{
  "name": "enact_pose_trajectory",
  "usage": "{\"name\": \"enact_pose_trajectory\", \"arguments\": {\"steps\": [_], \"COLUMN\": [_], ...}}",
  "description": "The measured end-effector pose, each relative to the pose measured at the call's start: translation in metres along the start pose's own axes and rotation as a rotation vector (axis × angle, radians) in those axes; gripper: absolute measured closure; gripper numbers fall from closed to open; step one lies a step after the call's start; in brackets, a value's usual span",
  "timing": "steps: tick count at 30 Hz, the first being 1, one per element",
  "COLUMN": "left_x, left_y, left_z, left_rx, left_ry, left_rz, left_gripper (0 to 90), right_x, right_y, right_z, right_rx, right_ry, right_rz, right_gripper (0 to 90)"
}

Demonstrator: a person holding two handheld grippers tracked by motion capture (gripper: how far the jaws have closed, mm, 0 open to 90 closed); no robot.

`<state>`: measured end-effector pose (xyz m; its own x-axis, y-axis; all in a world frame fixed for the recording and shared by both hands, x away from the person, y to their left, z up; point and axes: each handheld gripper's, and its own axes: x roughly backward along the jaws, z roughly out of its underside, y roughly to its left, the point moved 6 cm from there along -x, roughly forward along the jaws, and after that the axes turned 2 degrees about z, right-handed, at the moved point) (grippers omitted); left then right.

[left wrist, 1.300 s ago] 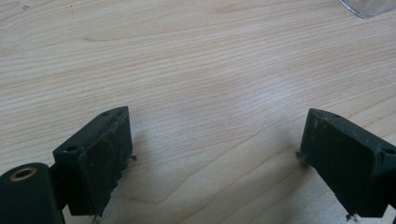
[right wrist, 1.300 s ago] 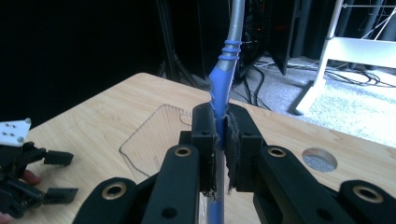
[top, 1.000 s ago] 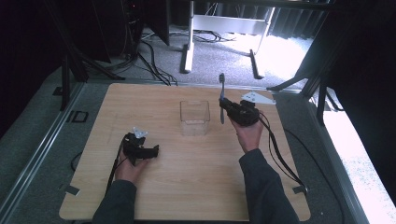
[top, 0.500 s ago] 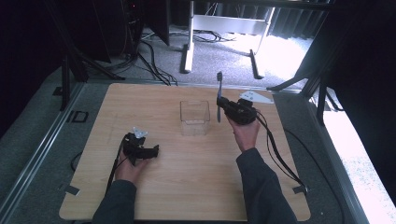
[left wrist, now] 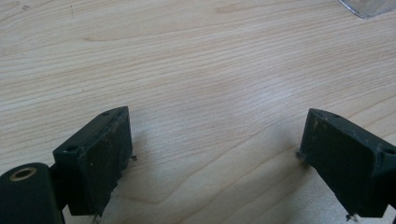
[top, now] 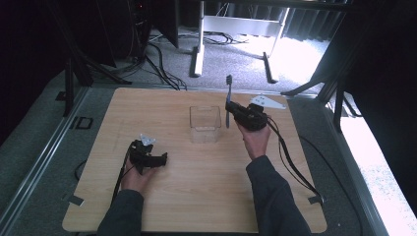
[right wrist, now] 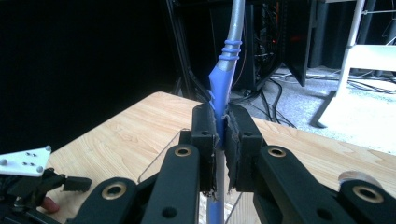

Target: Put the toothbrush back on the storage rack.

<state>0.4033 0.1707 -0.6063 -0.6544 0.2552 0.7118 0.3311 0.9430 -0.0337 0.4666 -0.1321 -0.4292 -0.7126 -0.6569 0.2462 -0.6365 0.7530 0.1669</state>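
My right gripper [top: 232, 111] is clamped on a toothbrush [top: 228, 101], which stands upright with its bristled head at the top and its lower end hanging just beside the right wall of the clear container [top: 205, 123]. In the right gripper view, my two black jaws close flat against the blue-and-grey handle of the toothbrush [right wrist: 223, 88], and the container's rim [right wrist: 159, 158] lies directly below and ahead of them. My left gripper [top: 158, 159] rests on the wooden table [top: 206, 196] near the front left, well apart from the container; in the left gripper view its jaws stand wide with bare wood between them, and a corner of the container [left wrist: 369, 5] shows at the top right edge.

Step in hand, as I judge it: carrying the toothbrush to the container, with the placing not yet done.

Next move, as I judge it: I must shift the right gripper a little to the left so the lower end clears the container's wall, lower it inside while keeping the handle upright, and only then part the jaws. A tilted handle could catch the rim or tip the light container.
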Motion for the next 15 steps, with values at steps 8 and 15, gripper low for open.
{"name": "enact_pose_trajectory", "arguments": {"steps": [8, 15], "left_x": [0.0, 0.0], "left_y": [0.0, 0.0], "left_z": [0.0, 0.0], "left_rx": [0.0, 0.0], "left_ry": [0.0, 0.0], "left_rz": [0.0, -0.001], "left_gripper": [9.6, 9.6], "right_x": [-0.0031, -0.0085], "right_y": [0.003, 0.0069], "right_z": [-0.0018, -0.0018], "right_rx": [-0.01, -0.002], "right_ry": [0.001, 0.012], "right_rz": [-0.016, -0.02], "right_gripper": [82.7, 82.7]}}
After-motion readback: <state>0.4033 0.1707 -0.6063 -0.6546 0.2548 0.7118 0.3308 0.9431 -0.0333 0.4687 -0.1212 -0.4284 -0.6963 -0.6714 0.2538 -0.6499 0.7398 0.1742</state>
